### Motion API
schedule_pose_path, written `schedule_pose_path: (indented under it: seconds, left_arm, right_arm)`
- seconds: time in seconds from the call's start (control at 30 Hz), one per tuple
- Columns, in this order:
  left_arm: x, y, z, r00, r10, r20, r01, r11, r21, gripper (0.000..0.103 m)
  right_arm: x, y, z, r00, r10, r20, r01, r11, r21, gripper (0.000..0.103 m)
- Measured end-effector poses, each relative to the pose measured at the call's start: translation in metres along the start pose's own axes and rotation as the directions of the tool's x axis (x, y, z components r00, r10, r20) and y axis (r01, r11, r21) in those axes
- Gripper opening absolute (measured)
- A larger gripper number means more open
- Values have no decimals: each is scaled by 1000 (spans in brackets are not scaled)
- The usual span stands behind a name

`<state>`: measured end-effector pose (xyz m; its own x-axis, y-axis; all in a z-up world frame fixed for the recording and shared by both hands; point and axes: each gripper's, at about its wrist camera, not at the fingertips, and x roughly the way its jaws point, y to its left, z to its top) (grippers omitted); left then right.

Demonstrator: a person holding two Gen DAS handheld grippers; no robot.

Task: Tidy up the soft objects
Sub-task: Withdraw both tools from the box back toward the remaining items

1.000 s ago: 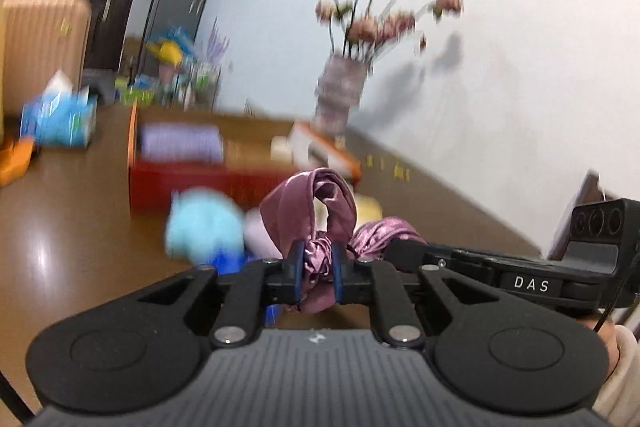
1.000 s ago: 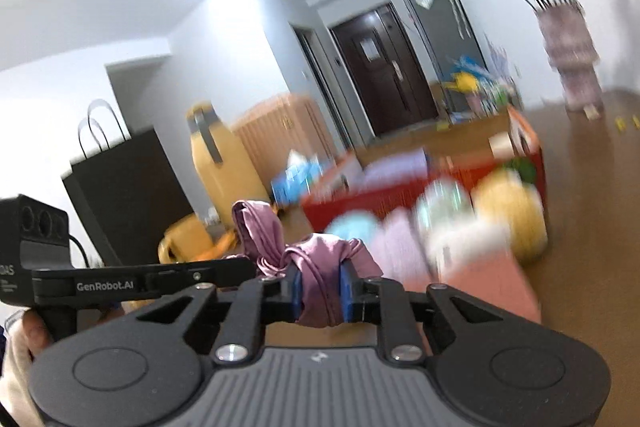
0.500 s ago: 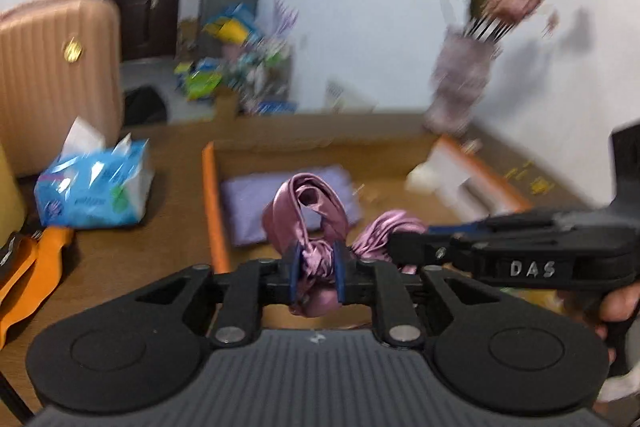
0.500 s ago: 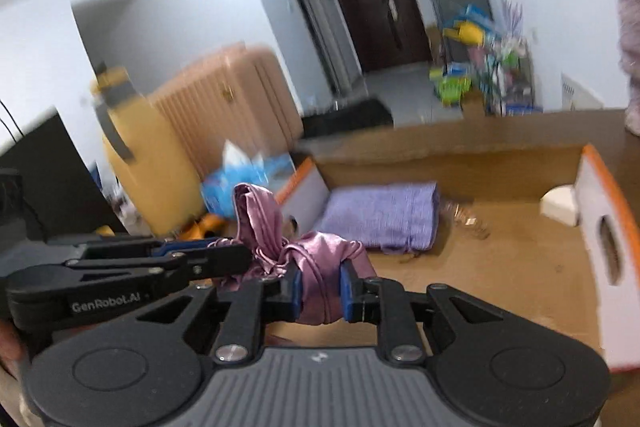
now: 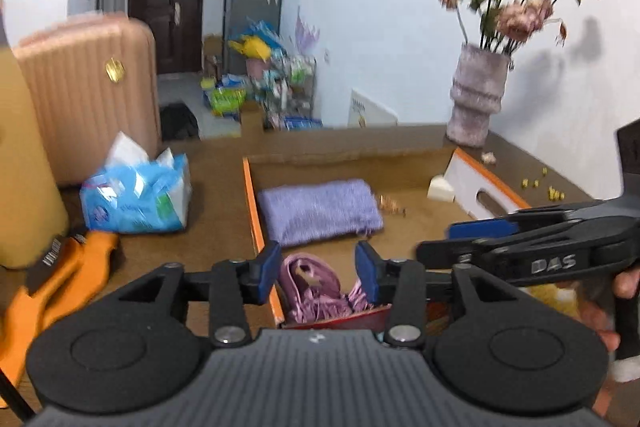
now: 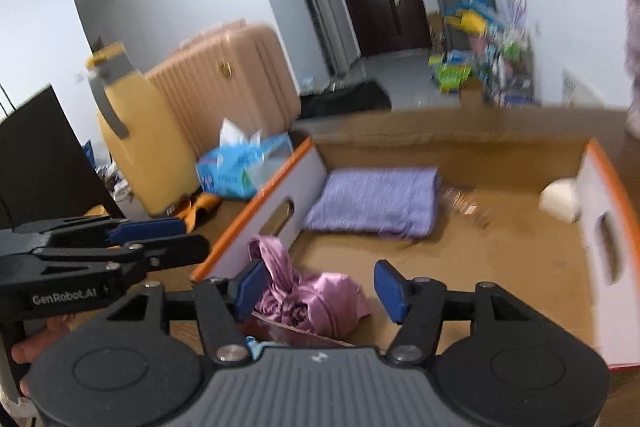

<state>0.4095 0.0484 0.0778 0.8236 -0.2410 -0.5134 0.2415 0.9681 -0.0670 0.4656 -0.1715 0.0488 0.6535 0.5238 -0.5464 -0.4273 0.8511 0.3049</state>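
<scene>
1. The left gripper (image 5: 316,267) has just been opening its jaws. The blue pads stand apart and do not press on anything.
2. The pink cloth (image 5: 310,287) lies in a bunch below and between those pads. It sits inside the box (image 5: 250,195), in the near corner by the orange edge.
3. The right gripper (image 6: 320,287) has also just been opening. Its blue pads are wide apart, and they squeeze nothing.
4. From the right wrist view, the pink cloth (image 6: 308,301) rests on the brown floor of the box (image 6: 600,195). One end of it sticks up close to the left pad; I cannot tell if it touches.
5. A folded purple towel (image 6: 374,203) lies flat farther back in the box, well apart from the pink cloth.
6. A small white lump (image 6: 560,199) sits in the far right corner of the box.
7. A blue tissue pack (image 5: 134,197) lies on the table just left of the box.
8. A vase (image 5: 478,95) with pink flowers stands behind the box, near the wall.
9. A hand (image 5: 612,311) holds the right gripper's handle at the edge of the left wrist view.
</scene>
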Motion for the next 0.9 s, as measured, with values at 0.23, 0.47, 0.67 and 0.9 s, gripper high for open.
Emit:
schedule_pose_path:
  seconds: [0.23,0.47,0.67,0.9]
  left_arm:
    - [-75,-25,-7,986,46,162,-42,999,-29,69]
    - [-119,-54,-34,961,98,258,-92,995,-33,84]
    - [-146,-67,-55,947,155,280,-143,988,-64,88]
    - [-192,-79,-135,954,139,266,-114,988,-107,95]
  right_arm:
    - [-114,8,-7,971,-114,209,129,990,-61,90]
    - [-190,11,-39,916,-211,341,247,967,-67,97]
    - [-214,23,-67,885,-231,404,284,956,-76,98]
    - [-235,42,-149,875,-248,416,307,948,-81,100]
